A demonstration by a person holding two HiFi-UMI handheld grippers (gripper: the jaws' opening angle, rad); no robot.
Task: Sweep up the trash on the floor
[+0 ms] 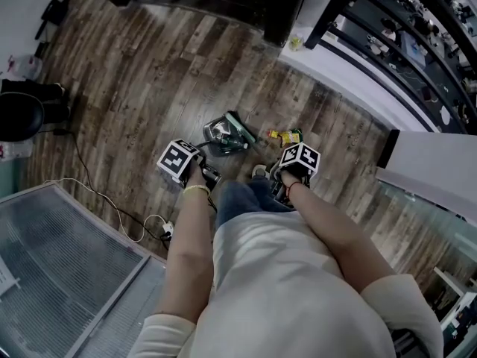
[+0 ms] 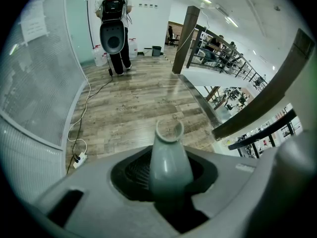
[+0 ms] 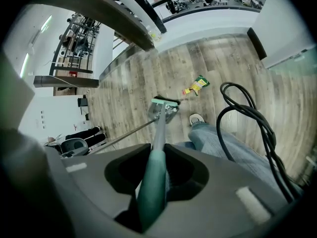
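**A:** Nearest to us, looking down, is our own white shirt (image 1: 298, 289), with both forearms reaching out to the left claw (image 1: 190, 167) and the right claw (image 1: 295, 167).

**B:** Past them on the wooden floor (image 1: 141, 88) we see the dustpan (image 1: 220, 134) at 1 o'clock from the left claw, with the green broom head (image 1: 243, 128) against its far side. The trash, a yellow-green wrapper (image 1: 286, 136), lies at 3 o'clock from the broom head, near it but apart.

**A:** In the left gripper view, our left claw is clamped on a grey handle (image 2: 168, 155) that rises towards 12 o'clock. A power strip (image 2: 79, 157) with its white cable sits at 9 o'clock.

**B:** In the right gripper view, our right claw is closed tight around the green broom handle (image 3: 153, 180). It runs to 12 o'clock, down to the broom head at the dustpan. We find the wrapper at 1 o'clock from that head, not touching it. Our shoe (image 3: 196, 118) is just below, and a black cable (image 3: 250, 118) loops at 3 o'clock.
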